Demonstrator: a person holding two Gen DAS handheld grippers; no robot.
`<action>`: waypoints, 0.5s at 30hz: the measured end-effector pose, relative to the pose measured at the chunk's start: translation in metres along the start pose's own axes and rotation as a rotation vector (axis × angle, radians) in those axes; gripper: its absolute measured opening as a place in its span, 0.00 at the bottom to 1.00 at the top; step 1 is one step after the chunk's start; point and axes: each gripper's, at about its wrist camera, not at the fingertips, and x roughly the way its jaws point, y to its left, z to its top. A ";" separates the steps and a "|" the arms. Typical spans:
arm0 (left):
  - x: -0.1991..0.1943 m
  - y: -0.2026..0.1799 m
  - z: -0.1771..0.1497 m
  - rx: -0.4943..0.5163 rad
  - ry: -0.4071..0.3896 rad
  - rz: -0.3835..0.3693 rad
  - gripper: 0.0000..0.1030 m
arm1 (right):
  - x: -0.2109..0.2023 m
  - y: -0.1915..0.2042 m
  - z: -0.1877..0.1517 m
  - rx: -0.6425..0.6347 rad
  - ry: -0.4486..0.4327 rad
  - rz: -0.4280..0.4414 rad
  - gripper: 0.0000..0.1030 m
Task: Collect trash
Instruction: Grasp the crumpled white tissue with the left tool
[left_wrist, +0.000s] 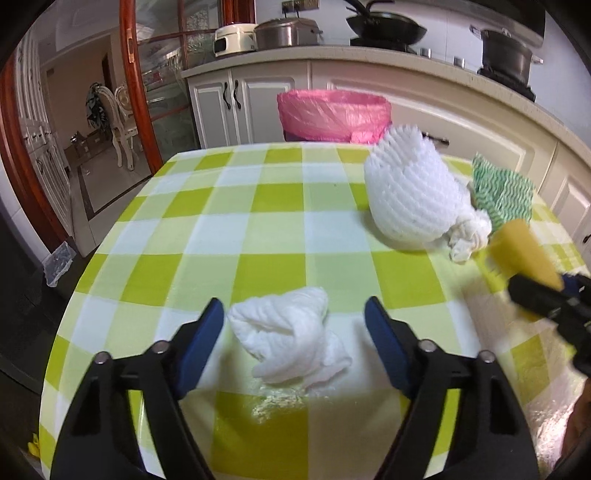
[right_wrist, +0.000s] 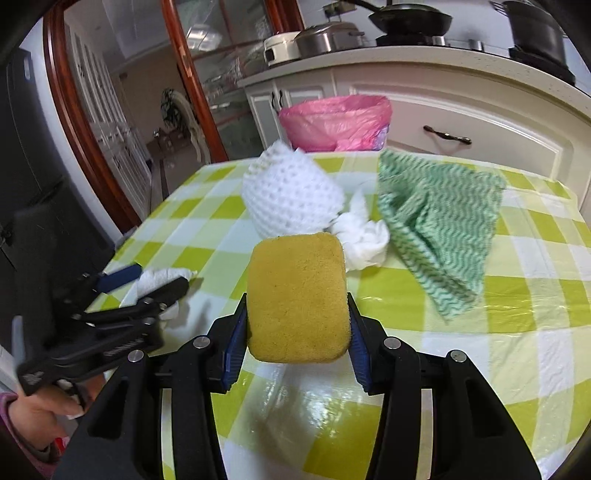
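While the right gripper (right_wrist: 297, 325) pinches a yellow sponge (right_wrist: 297, 295) between its blue pads, holding it up over the green-and-white checked tablecloth (left_wrist: 258, 236), the left gripper (left_wrist: 295, 328) sits low at the near edge of the table with its jaws spread wide on either side of a crumpled white paper towel (left_wrist: 291, 332), not yet closed on it. Further back on the cloth lie a white foam fruit net (left_wrist: 410, 195), a twisted white tissue (right_wrist: 364, 238) just beside it, and a green wavy-patterned wipe cloth (right_wrist: 439, 225). Beyond the far table edge stands the trash bin lined with a pink bag (left_wrist: 334, 114), on the floor against white kitchen cabinets. Several things could go wrong. The towel is soft and loosely bunched, so the jaws may catch only a fold and let the rest trail or drop on the way to the bin. A scatter of pale crumbs (left_wrist: 277, 400) lies just in front of the towel and would probably be left behind or smeared. The glossy plastic cover over the cloth may snag or lift if the pads scrape it. The sponge looks lightly squeezed and could slip if the grip eases. The two grippers are near each other and might collide. No brand, label or readable writing is visible in either view.
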 end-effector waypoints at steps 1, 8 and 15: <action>0.001 0.000 -0.001 0.001 0.005 0.003 0.59 | -0.002 -0.001 0.000 0.004 -0.003 0.001 0.45; -0.002 -0.007 -0.006 0.021 -0.024 0.025 0.39 | -0.009 -0.014 -0.008 0.027 -0.032 0.018 0.45; -0.021 -0.017 -0.003 0.012 -0.094 -0.017 0.30 | -0.023 -0.022 -0.009 0.047 -0.072 0.031 0.45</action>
